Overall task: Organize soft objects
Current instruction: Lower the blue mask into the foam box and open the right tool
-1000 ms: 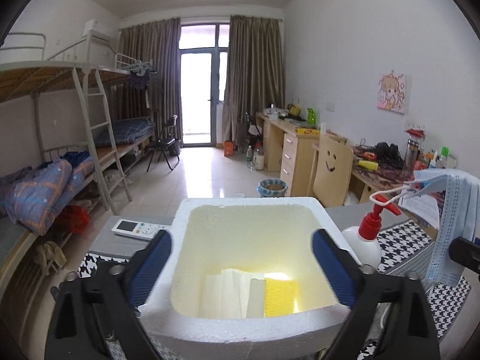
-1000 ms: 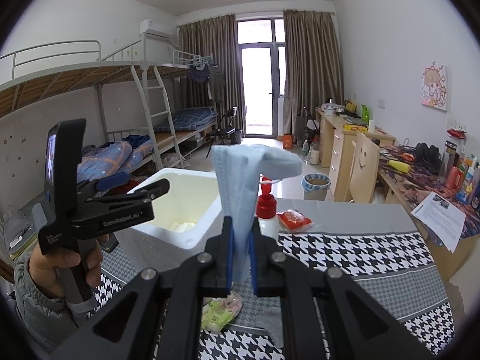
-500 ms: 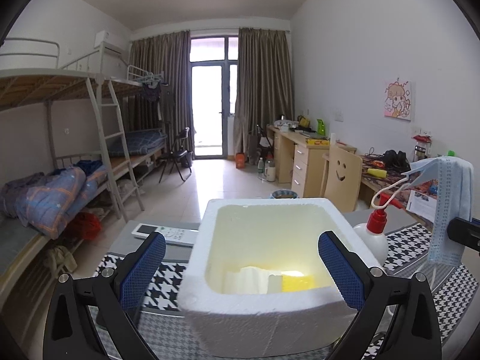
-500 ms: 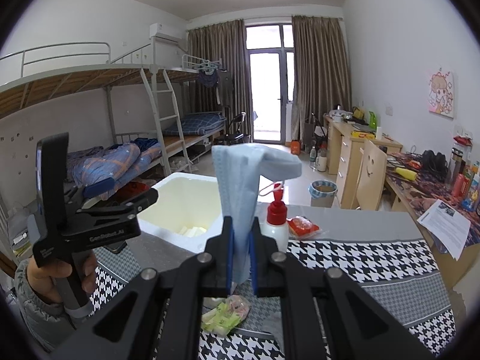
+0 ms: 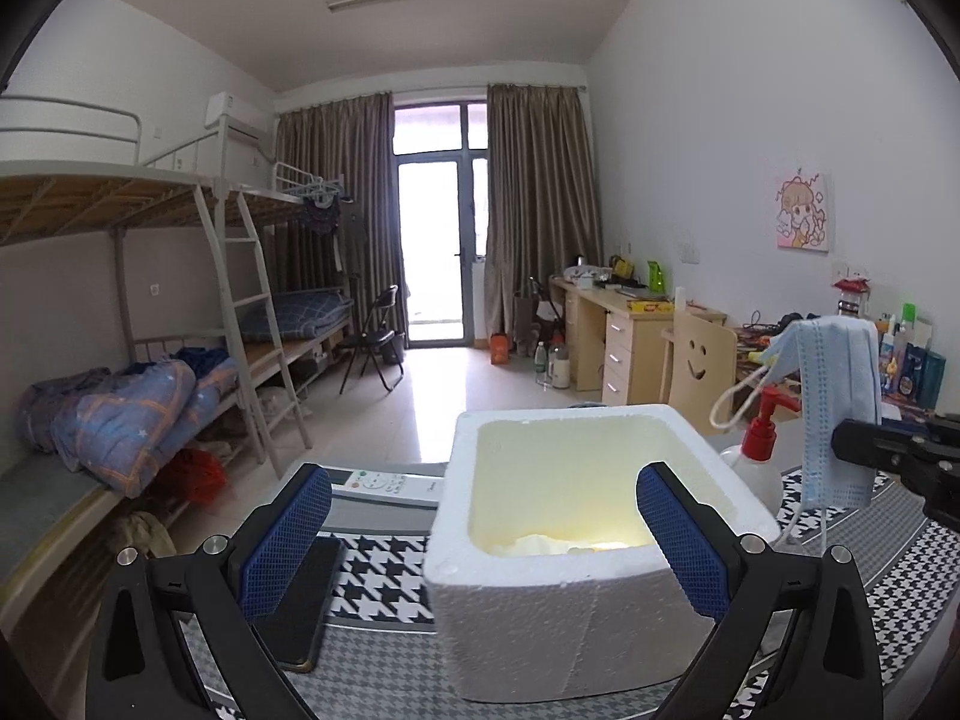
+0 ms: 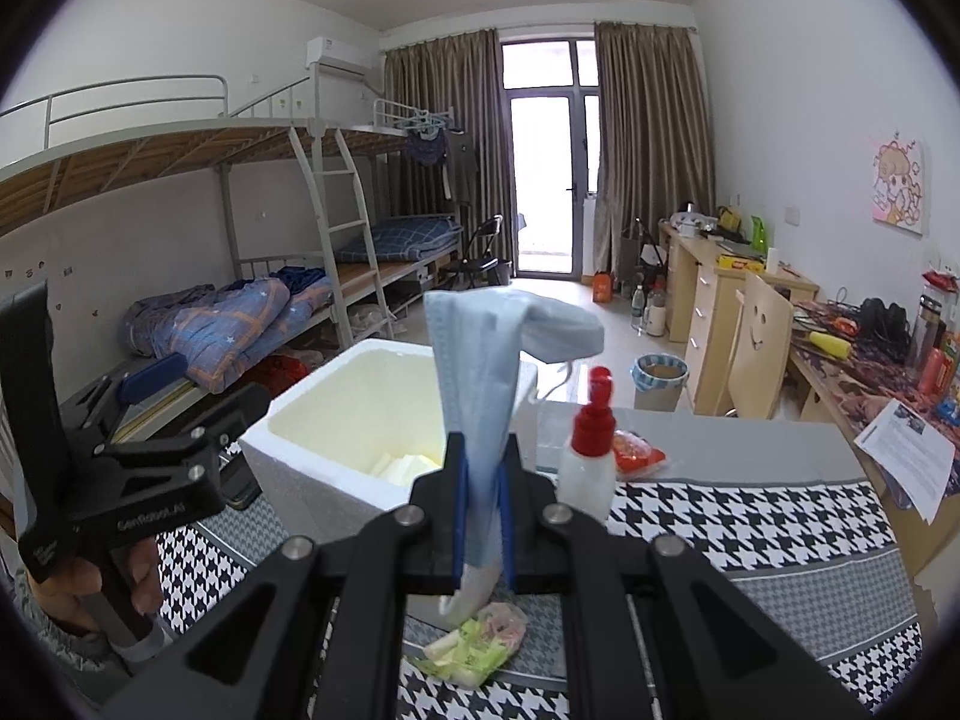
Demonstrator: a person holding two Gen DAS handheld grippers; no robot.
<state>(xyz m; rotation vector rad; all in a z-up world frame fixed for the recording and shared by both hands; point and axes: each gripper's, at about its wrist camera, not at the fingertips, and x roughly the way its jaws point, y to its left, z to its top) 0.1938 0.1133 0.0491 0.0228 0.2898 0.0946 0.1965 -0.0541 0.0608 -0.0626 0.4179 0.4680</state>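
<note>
Right gripper (image 6: 480, 495) pinches the pale blue pleated face mask (image 6: 480, 360) upright above the houndstooth tablecloth (image 6: 750, 516), just right of the white foam box (image 5: 558, 618), while the left gripper (image 5: 480, 546), jaws spread wide, faces that box.

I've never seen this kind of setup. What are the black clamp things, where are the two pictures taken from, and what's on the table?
No robot here: a person holds a two-finger gripper in each hand, with a fisheye camera on each looking along its fingers. The left view shows the open left gripper at a foam box. The right view shows the right gripper shut on a blue face mask. On the checked table stand the box and a red-capped pump bottle; a remote, phone and small packets lie there too.
</note>
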